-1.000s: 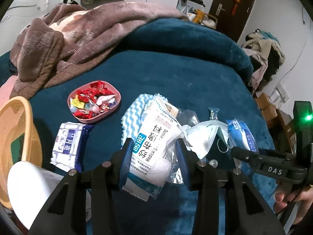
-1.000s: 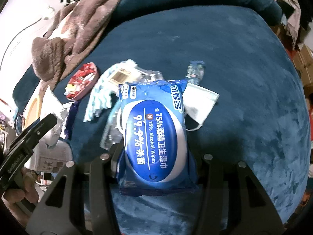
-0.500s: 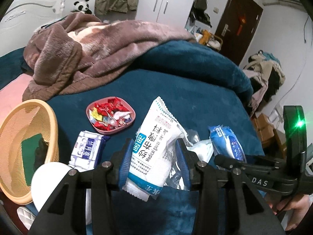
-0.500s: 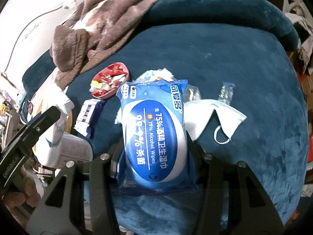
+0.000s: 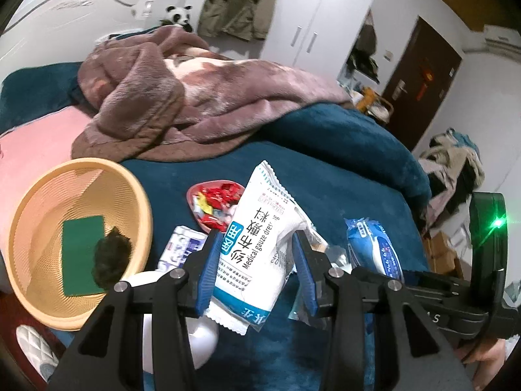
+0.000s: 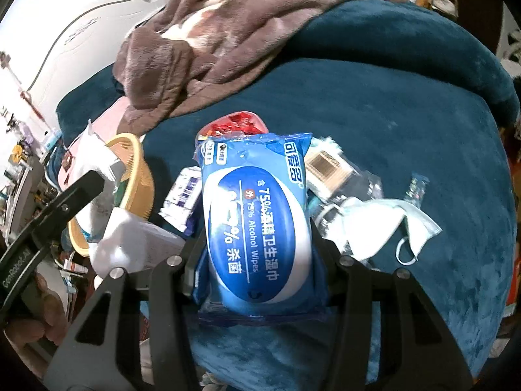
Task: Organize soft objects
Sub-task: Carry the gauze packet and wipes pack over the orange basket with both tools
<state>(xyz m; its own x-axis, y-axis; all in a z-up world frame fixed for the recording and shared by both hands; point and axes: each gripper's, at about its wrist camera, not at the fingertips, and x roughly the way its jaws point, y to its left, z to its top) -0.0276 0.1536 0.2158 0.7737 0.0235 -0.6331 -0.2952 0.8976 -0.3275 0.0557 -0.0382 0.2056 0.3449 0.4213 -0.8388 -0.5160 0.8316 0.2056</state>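
Both packs are now lifted clear of the bed: my left gripper [image 5: 257, 270] jaws clamp the gauze pack [image 5: 257, 247], right gripper [image 6: 257, 254] jaws the alcohol wipes [image 6: 257, 224], swinging toward the basket [image 5: 136, 195]

The yellow basket [image 5: 143, 215] at the bed's left edge has open room inside: only a green pad [image 5: 81, 254] and a dark clump [image 5: 110, 257] lie on its floor. Between it and the middle of the bed, a tissue pack [image 5: 179, 251] and a red candy dish [image 5: 202, 195] crowd the way. A face mask [image 6: 384, 224] and a clear packet [image 6: 335, 169] clutter the middle. The right side of the blue bed [image 6: 423, 114] lies bare. The brown blanket [image 5: 182, 97] heaps across the far edge.
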